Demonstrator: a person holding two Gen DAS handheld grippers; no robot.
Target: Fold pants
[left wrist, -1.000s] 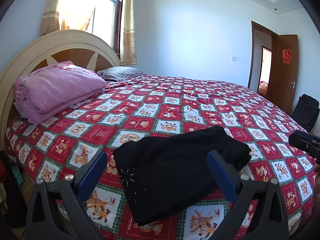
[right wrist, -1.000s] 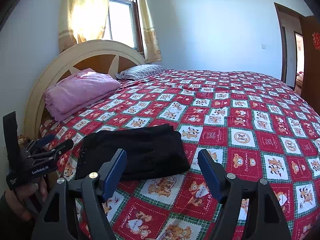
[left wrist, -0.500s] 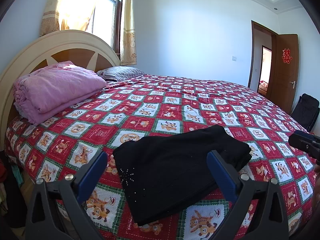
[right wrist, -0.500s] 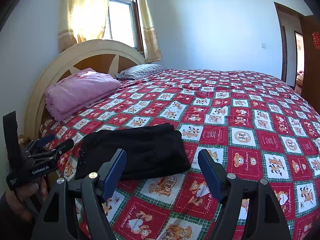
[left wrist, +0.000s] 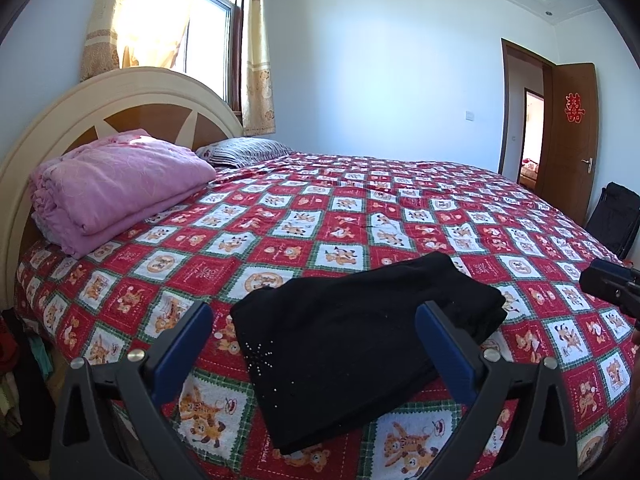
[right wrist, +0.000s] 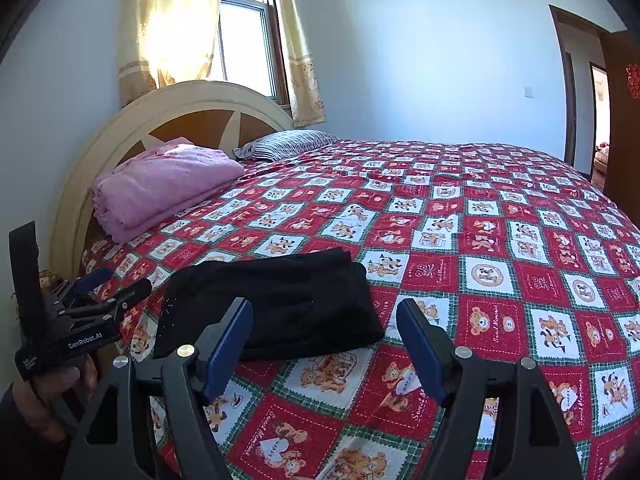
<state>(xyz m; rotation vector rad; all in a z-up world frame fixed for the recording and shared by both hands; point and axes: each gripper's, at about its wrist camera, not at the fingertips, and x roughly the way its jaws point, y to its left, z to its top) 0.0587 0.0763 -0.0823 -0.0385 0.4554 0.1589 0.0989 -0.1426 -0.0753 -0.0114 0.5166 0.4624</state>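
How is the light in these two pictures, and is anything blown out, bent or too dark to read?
Left wrist view: the sunlit curtain is blown out, the headboard and walls bow from the fisheye, and the corners are black. Right wrist view: the same glare at the window; the black pants show almost no folds or detail, though focus is sharp.

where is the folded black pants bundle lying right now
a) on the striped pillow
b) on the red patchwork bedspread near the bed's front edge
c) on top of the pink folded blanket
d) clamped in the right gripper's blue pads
b: the folded black pants bundle lies flat on the red patchwork bedspread, apart from the pink folded blanket; both grippers are open and hold nothing.
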